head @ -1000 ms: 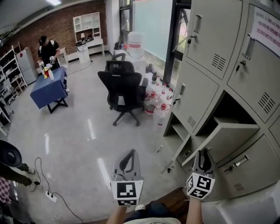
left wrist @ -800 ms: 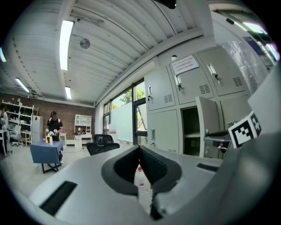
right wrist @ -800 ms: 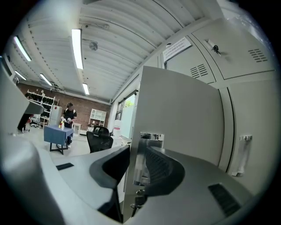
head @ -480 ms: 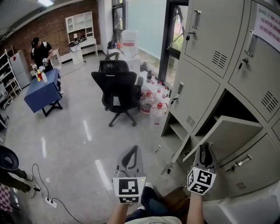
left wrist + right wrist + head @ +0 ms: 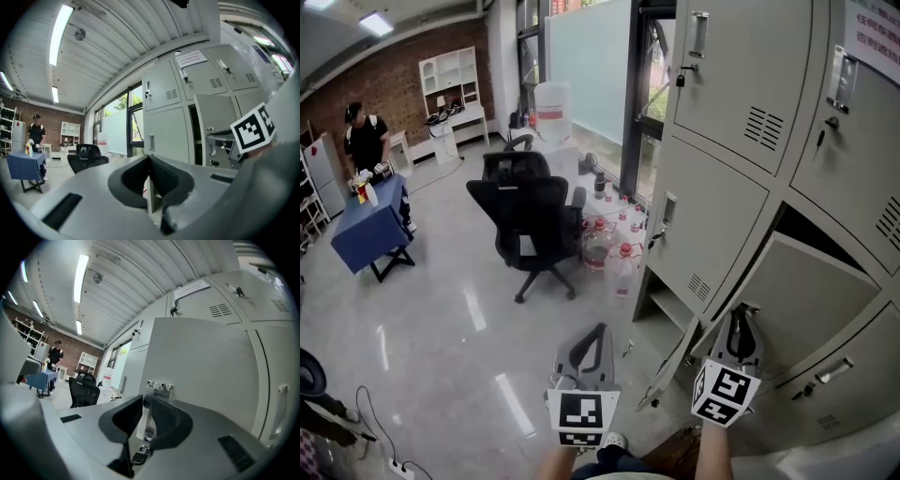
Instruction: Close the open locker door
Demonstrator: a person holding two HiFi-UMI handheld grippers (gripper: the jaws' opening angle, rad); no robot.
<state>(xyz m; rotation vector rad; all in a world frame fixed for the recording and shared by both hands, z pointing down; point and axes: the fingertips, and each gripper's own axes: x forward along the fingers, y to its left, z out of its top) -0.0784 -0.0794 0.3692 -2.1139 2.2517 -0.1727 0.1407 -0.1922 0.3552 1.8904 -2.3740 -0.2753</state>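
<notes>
Two roles: I work one, rest one.
Left gripper (image 5: 599,330): clenched empty, idle.
Right gripper (image 5: 740,314): jaws closing, nothing clasped, at locker door (image 5: 802,298) edge, likely for pushing.

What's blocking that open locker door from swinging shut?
Nothing visible. The gap between the locker door and its compartment looks clear; the right tongs are closing their jaws with the door's handle between them.

You're in an open-plan office: grey steel lockers (image 5: 741,112) line your right, and a black swivel chair (image 5: 530,216) stands on the glossy floor (image 5: 441,319). Water jugs (image 5: 598,246) sit by tall windows (image 5: 581,66). A person (image 5: 364,141) works at a blue table (image 5: 364,232) before a brick wall (image 5: 403,84) with white shelves (image 5: 455,77).
</notes>
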